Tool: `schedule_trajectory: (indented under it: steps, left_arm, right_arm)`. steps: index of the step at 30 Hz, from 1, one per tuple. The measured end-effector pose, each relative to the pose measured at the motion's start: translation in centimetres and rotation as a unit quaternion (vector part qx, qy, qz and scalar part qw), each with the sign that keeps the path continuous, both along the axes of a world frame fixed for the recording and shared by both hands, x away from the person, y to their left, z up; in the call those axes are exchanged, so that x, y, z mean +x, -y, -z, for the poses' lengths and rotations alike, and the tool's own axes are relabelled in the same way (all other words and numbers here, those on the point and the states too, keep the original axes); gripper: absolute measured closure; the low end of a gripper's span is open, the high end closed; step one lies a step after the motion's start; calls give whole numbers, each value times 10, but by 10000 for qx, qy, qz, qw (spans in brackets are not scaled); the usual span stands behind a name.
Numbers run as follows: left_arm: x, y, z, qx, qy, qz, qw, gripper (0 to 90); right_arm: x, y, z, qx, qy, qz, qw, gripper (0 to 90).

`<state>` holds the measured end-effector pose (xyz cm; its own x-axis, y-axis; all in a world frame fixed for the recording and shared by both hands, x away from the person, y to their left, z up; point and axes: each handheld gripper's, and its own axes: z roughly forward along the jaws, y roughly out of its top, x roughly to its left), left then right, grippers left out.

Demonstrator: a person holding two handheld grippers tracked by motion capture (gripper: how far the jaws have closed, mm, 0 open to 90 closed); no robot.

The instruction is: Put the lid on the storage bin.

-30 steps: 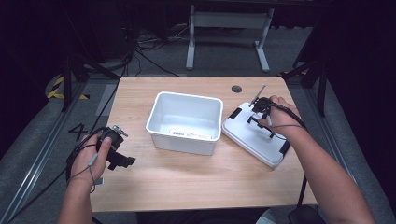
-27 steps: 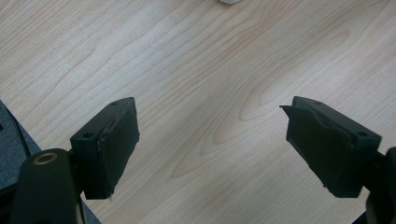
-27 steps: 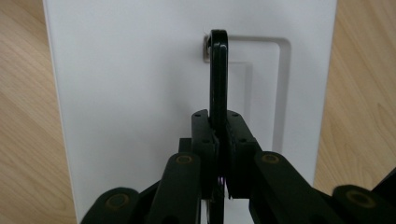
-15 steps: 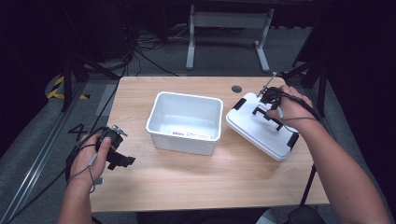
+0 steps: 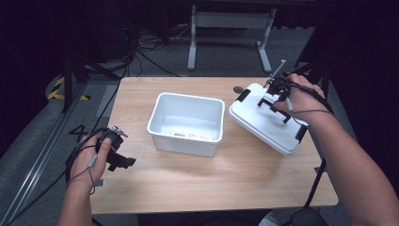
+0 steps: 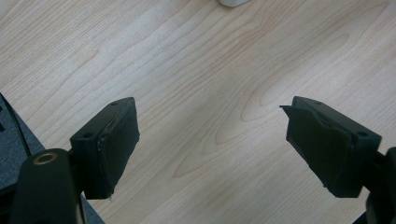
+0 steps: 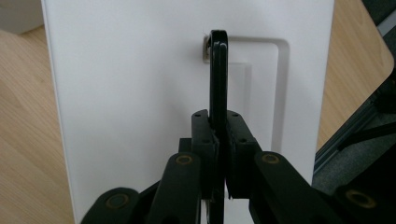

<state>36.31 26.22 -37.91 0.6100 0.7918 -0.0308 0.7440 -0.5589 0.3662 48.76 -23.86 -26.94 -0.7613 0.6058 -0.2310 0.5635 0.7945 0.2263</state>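
Dim lab or studio, floor cables [image 5: 141,49], hazard tape [image 5: 59,89], metal stand [image 5: 228,21]

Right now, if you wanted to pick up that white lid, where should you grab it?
By its black handle in the middle of the white lid, coming down from above. The handle stands up from the flat top as a thin bar, narrow enough to fit between the jaws, while the lid itself looks too wide and flat. The right gripper is already shut on it this way.

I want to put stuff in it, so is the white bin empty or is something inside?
Empty. The high view shows the bin with a bare white floor, only a label on its front wall.
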Motion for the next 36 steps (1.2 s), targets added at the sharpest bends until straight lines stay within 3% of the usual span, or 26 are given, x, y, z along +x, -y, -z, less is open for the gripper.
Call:
schedule_trajectory:
  steps: [9,17,29,36]
  left_arm:
    - [-4,-5,1,-19,26,-52,10000,179]
    - [-6,-7,0,-47,54,-50,10000,179]
    - [-4,-8,-1,-71,49,-37,10000,179]
    - [1,-9,2,-62,40,-3,10000,179]
  right_arm:
    - [-2,-25,-27,102,119,-362,9992,854]
    - [-4,-59,-38,191,158,-760,9968,854]
    - [-10,-119,-47,122,205,-1405,9898,854]
    - [-15,-151,-47,-116,296,-1688,9851,854]
